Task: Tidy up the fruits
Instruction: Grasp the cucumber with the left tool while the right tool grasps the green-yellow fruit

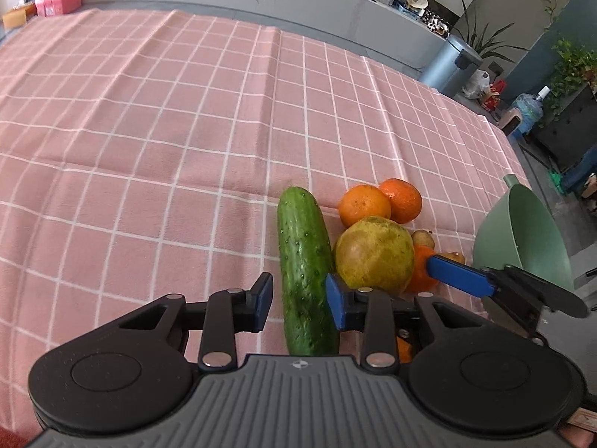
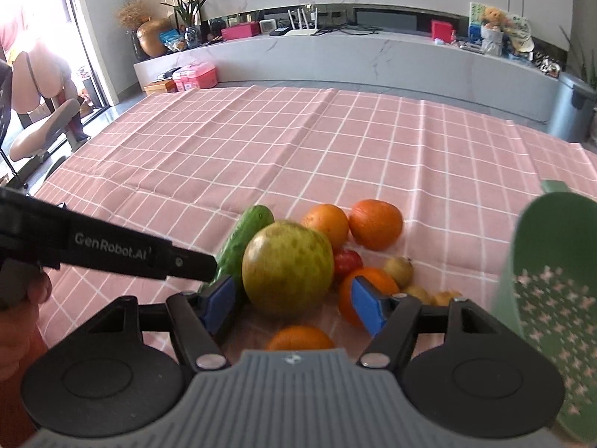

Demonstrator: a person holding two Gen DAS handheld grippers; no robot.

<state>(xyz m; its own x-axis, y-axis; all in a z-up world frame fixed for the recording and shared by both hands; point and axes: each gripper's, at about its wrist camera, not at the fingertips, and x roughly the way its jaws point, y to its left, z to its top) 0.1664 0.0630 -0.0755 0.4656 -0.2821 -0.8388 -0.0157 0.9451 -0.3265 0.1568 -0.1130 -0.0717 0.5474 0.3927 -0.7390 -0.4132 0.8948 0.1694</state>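
The left gripper (image 1: 298,300) is low with its blue-padded fingers (image 1: 264,300) spread apart, while the right gripper (image 2: 294,306), close beside it on its right, is likewise parted wide, its fingers (image 2: 367,308) touching nothing.

Both grippers, left (image 1: 298,300) and right (image 2: 294,304), have ribbed grey housings, black round discs, black link arms with silver rivets and blue pads (image 1: 337,302); one arm reads "GenRobot.AI"

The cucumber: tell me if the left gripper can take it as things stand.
Probably yes. The left gripper is open and its blue fingers already straddle the cucumber. The big green fruit crowds the right finger, yet nothing blocks closing.
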